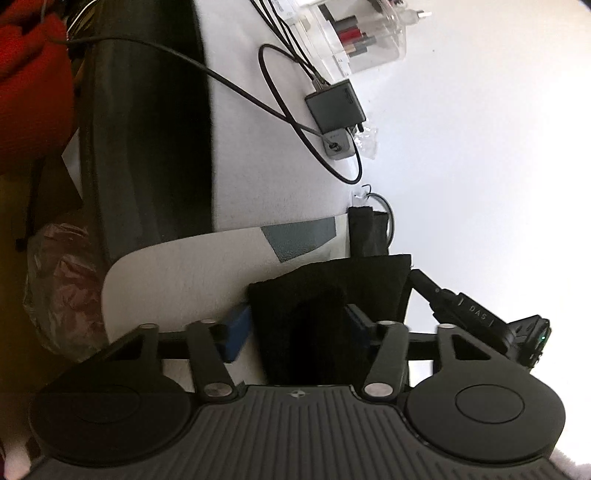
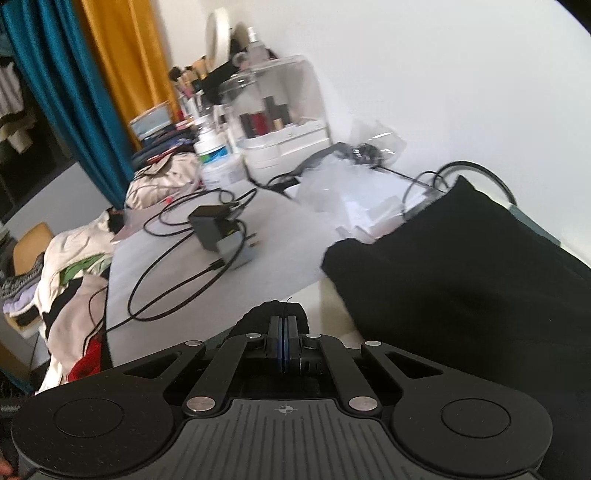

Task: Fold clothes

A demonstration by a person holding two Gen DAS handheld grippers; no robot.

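The left gripper's (image 1: 301, 325) blue-padded fingers (image 1: 236, 332) stand wide apart in the left wrist view, with a fold of the black garment (image 1: 325, 291) draped between them; whether the pads press the cloth cannot be told; the garment hangs from about 12 o'clock of the gripper down toward its body, its straight upper edge running from 10 o'clock to 2 o'clock; behind it lies a white mat (image 1: 177, 273) with a grey-blue patch on the white table (image 1: 258, 166); a grey charger (image 1: 334, 107) with looping black cables (image 1: 280, 110) sits toward 12 o'clock, and a clear cosmetics organiser (image 1: 362, 33) at 1 o'clock; the other gripper's black body (image 1: 480, 317) shows at 3 o'clock.

In the right wrist view the right gripper's (image 2: 282, 332) fingers (image 2: 274, 334) are pressed together, pinching a small bunch of the black garment (image 2: 461, 280) at their tips; the bulk of the cloth spreads from there toward 2 and 3 o'clock, its long axis running from the lower right to a raised corner at 1 o'clock; the charger (image 2: 218, 230) and its cables (image 2: 173, 273) lie at 11 o'clock; a heap of mixed clothes (image 2: 74, 280) hangs off the table edge at 9 o'clock; the organiser (image 2: 280, 122) stands at 12 o'clock.
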